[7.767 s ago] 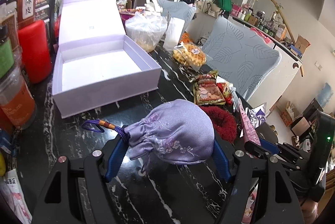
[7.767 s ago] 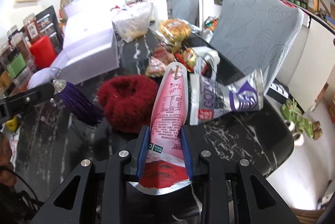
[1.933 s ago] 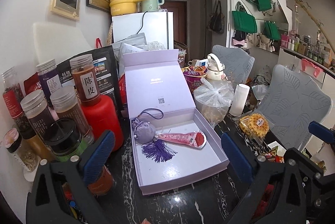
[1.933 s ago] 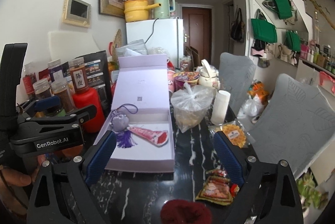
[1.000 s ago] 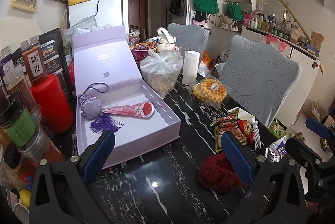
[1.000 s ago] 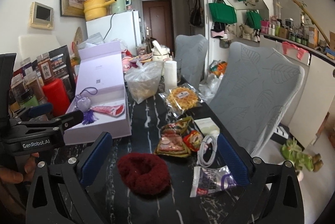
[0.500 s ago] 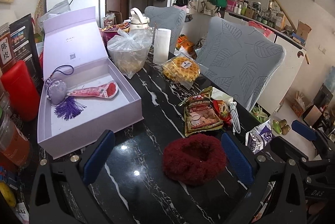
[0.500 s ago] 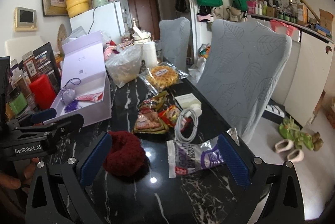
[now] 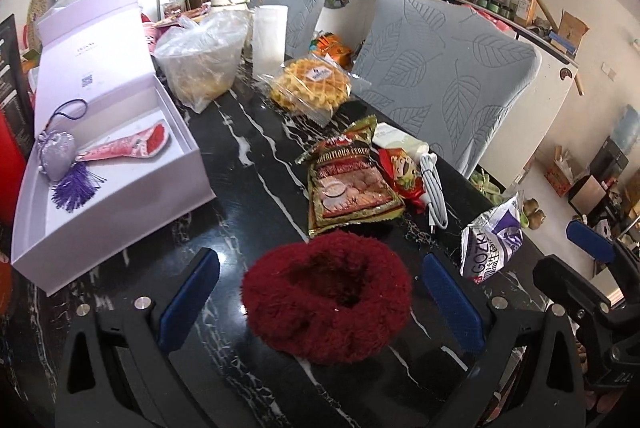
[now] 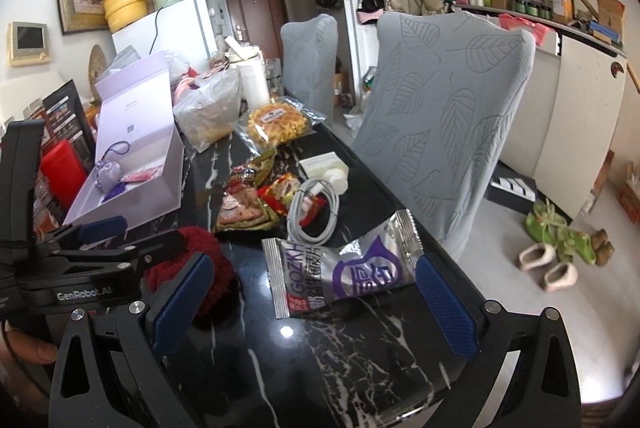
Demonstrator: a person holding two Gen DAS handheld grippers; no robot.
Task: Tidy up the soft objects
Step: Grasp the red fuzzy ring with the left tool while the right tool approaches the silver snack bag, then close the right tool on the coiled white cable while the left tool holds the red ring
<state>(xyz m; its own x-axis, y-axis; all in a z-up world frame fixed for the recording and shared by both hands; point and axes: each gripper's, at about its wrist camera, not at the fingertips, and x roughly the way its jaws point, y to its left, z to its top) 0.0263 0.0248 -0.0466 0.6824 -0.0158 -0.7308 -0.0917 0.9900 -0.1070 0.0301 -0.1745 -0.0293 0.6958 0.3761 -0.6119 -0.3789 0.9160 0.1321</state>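
A dark red fluffy ring [image 9: 326, 294] lies on the black marble table [image 9: 248, 168]. My left gripper [image 9: 320, 302] is open, its blue pads on either side of the ring. The ring also shows in the right wrist view [image 10: 208, 268], partly behind the left gripper's arm. My right gripper [image 10: 310, 306] is open around a silver and purple snack packet [image 10: 340, 268], which also shows in the left wrist view [image 9: 494, 242]. The open lilac box [image 9: 120, 188] at the left holds a lilac tasselled pouch [image 9: 58, 152] and a pink packet [image 9: 124, 147].
Snack bags [image 9: 352, 184], a white cable [image 9: 434, 190], a waffle pack [image 9: 312, 80] and a plastic bag of food [image 9: 204, 64] lie beyond the ring. A grey chair [image 9: 448, 72] stands to the right. A red jar [image 10: 60, 164] stands left of the box.
Both grippers have moved down and forward from the box. The left now straddles the red ring; the right now straddles the silver packet. Both stay open.
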